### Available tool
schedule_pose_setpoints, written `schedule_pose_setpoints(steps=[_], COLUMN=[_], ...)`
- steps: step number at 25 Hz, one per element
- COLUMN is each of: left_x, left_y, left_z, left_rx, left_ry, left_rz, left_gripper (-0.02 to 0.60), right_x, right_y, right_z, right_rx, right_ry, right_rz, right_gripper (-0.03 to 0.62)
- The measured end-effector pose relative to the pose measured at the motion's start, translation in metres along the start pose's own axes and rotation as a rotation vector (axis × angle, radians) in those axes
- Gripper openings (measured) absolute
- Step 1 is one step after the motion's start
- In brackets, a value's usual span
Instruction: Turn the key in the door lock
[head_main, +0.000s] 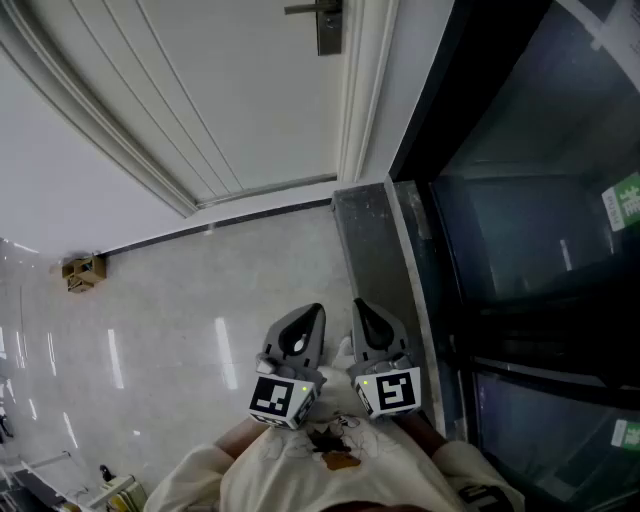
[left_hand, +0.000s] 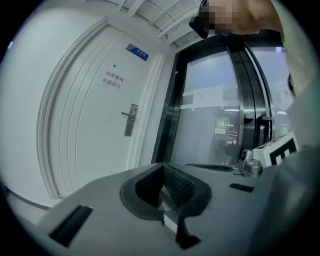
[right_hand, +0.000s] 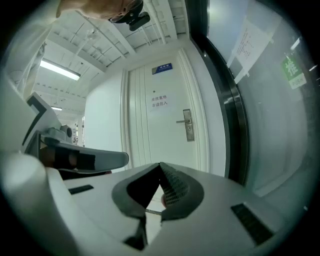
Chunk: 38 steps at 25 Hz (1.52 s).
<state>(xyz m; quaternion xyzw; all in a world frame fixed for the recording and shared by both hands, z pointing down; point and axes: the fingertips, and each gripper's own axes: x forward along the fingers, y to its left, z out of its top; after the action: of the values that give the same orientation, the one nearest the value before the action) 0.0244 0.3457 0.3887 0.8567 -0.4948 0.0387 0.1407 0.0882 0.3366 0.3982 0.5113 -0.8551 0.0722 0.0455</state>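
The white door stands ahead, with its metal lock plate and lever handle at the top of the head view. The lock plate also shows in the left gripper view, and the same lock plate in the right gripper view. It is too far off to make out a key. My left gripper and right gripper are held side by side close to my body, well short of the door. Both point roughly level at it. The left gripper and right gripper have their jaws together, with nothing held that I can make out.
A black-framed glass wall runs along the right, with a dark stone strip at its foot. A small brown box sits on the glossy floor by the left wall. Blue and text signs hang on the door.
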Motion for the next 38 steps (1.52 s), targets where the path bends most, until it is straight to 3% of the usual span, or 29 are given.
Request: schedule_pose_setpoints(steps=[10,16,22,26,30,38], left_x=[0.017,0.034,0.062,0.078,0.102,0.184], left_y=[-0.027,-0.043,-0.062,-0.047,-0.030,0.066], left_z=[0.000,0.001,-0.012,0.000,-0.010,0.007], left_rx=[0.016,0.033,0.052,0.054,0.045,-0.013], left_ry=[-0.017,-0.017,-0.006,-0.004,0.052,0.037], left_rz=[-0.009,0.002,0.002,0.040,0.024,0.012], left_gripper=[0.006,0.006,0.006,0.006,0.006,0.006], right_x=[-0.013,-0.012,-0.017,-0.006,0.021,0.146], right_y=[-0.029,-0.045,-0.080,-0.099,-0.113,-0.126], right_z=[-0.006,-0.004,-0.011,-0.009,-0.002,0.007], right_rx=[0.005,0.055,0.085,0.095,0.100,0.051], right_ry=[-0.004,-0.019,-0.035,-0.031,-0.028,-0.024], right_rz=[-0.002,0.067,0.074,0.073,0.084,0.067], right_gripper=[0.006,0.009,0.009,0.009,0.009,0.012])
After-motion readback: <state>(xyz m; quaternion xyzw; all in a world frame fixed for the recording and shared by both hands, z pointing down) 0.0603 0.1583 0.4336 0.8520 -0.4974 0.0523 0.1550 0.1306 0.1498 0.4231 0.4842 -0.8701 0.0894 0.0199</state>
